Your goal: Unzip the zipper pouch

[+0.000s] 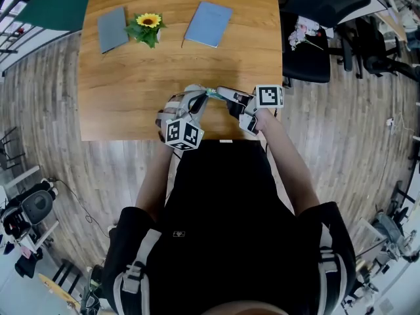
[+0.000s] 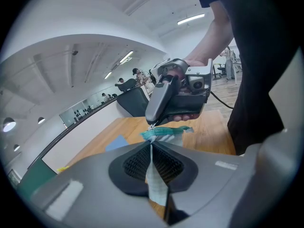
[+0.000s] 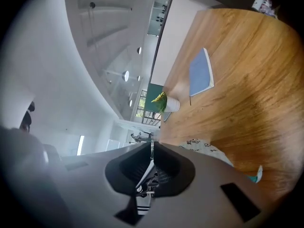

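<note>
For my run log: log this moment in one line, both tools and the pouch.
left tool: shut on pouch end | right tool: shut on zipper pull | pouch: between tools, over table

Table (image 1: 131, 97): honey-brown wood, streaky grain.
Floor (image 1: 46, 110): grey-brown planks.
Left notebook (image 1: 112, 29): slate grey-blue, plain. Right notebook (image 1: 208, 23): paler sky blue, plain.
Sunflower (image 1: 148, 21): yellow petals, dark centre, green leaves. Its pot (image 3: 172, 104): white.
Pouch (image 3: 204, 146): off-white with small dark doodle prints. Zip edge (image 2: 164, 133): teal.
Zip tab (image 3: 144, 204): black and white stripes.
Left gripper (image 2: 152, 148) and right gripper (image 3: 152, 148): grey shells, black ribbed pads.
Marker cubes (image 1: 184, 134): black square patterns on white.
Person's top (image 1: 223, 215): black, with grey straps at the shoulders.
Panel (image 1: 59, 2) by the table's far left corner: dark green.
</note>
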Available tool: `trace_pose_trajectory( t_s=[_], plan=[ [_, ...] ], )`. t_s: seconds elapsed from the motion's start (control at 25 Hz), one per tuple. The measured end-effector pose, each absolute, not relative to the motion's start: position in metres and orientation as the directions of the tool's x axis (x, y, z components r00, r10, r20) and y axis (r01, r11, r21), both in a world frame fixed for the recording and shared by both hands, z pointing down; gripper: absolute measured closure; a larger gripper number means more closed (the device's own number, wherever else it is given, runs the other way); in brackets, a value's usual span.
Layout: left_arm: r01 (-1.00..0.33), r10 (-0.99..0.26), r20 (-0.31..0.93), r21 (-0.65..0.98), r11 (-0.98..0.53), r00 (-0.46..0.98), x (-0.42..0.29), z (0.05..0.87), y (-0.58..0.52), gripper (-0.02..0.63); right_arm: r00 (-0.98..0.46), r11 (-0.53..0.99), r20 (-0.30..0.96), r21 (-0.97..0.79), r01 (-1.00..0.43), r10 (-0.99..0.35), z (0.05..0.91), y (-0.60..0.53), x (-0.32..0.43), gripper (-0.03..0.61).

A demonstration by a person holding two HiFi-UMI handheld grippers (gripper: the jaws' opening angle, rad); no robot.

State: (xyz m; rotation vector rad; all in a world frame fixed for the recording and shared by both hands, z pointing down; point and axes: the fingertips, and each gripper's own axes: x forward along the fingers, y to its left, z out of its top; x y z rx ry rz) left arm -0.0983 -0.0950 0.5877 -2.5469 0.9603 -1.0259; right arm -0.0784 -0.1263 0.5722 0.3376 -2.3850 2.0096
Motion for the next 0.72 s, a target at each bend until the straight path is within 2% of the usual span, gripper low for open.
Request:
trace_pose_trajectory(
  t_s=[0.44,0.72],
  plan=[
    [-0.508,-0.652,0.529,-0.412,-0.757,0.543,-0.1004,0.5894,-0.0899,0.600,-0.972,0.097,0.154,-0.980,-0.173,-0.176,0.5763,-0.1216,-0.0776,0.574],
    [-0.521,-0.661,0.524,-0.411,-0.748,0.537,-0.1029,0.5873,-0.0898,0.601,-0.956,0.138,0.237,-0.955,-0.262,-0.174,0.5811,-0.1216,-0.0734,0.572]
  ],
)
